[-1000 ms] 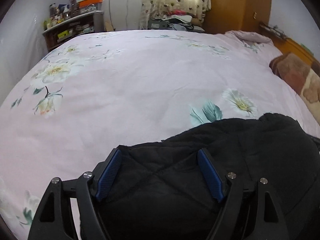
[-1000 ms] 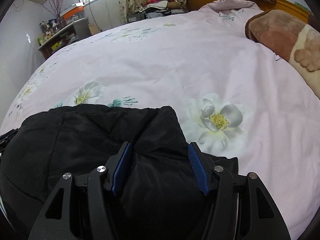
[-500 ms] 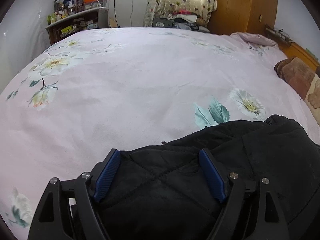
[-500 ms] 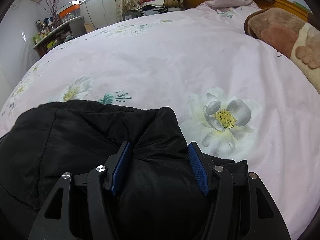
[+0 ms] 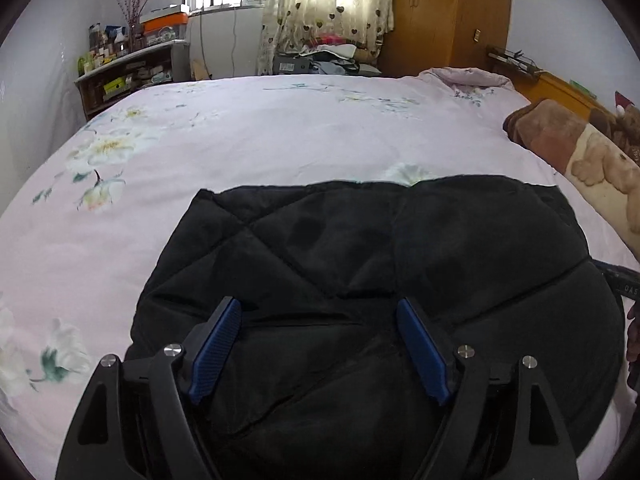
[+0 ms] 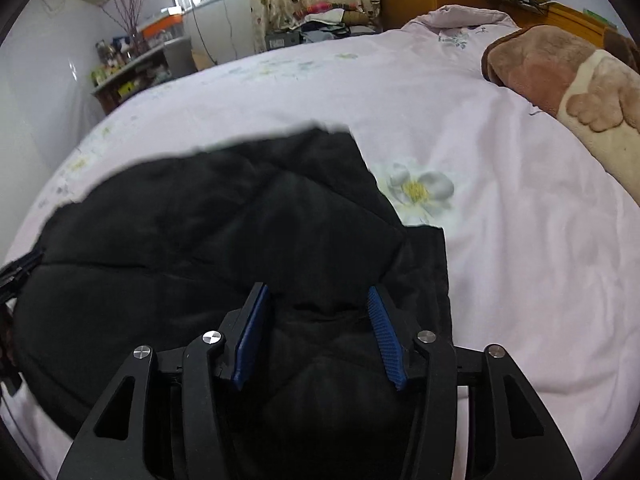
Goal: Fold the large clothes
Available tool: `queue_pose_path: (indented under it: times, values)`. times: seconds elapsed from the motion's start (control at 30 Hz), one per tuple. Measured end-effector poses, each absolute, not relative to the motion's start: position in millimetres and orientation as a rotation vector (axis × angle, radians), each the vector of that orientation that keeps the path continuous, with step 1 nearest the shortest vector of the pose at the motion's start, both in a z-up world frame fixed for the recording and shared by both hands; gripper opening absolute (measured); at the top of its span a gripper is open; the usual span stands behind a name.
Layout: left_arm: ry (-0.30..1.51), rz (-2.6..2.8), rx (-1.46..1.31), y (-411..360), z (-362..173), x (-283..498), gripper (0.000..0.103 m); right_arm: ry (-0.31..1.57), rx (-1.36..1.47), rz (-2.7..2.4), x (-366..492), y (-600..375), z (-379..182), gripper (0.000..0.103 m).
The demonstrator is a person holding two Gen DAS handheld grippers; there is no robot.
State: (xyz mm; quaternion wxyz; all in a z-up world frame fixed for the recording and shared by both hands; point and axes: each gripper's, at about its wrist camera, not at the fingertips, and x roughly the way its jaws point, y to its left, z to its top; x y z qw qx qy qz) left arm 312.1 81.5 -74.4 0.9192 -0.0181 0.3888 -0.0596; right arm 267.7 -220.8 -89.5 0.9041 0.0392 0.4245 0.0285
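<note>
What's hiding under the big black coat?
The black coat lies on the pink flowered bedsheet, which shows all around it. One white flower peeks out at its far edge. Whatever else lies beneath is covered.

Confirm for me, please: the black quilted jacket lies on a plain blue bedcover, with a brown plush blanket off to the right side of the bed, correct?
Not quite: the bedcover is pale pink with a flower print, not plain blue, as the left wrist view shows. The black quilted jacket does lie on it, with the brown plush blanket at the right.

Left tongs (image 5: 320,346) angled down, jaws wide apart. Right tongs (image 6: 318,334) angled down, jaws closing.
</note>
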Motion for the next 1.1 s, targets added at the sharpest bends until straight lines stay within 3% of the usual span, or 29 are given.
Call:
queue_pose_path:
  times: [0.2, 0.47, 0.57, 0.73, 1.1]
  values:
    - [0.821, -0.079, -0.013, 74.8, -78.2, 324.0, 0.082, 0.919, 0.065, 0.034, 280.0, -218.0, -101.8, 0.051]
    - [0.739, -0.179, -0.077, 60.2, -17.2, 258.2, 0.077, 0.827, 0.058, 0.062, 225.7, -199.0, -36.2, 0.051]
    - [0.762, -0.242, -0.077, 39.6, -28.5, 250.3, 0.077, 0.821, 0.060, 0.139, 208.0, -171.7, -35.8, 0.051]
    - [0.846, -0.231, -0.100, 39.2, -74.1, 268.9, 0.080, 0.943, 0.030, 0.144, 227.2, -156.3, -81.7, 0.050]
    - [0.859, -0.197, -0.069, 23.2, -76.1, 270.0, 0.082, 0.965, -0.021, 0.131, 228.8, -142.5, -93.0, 0.050]
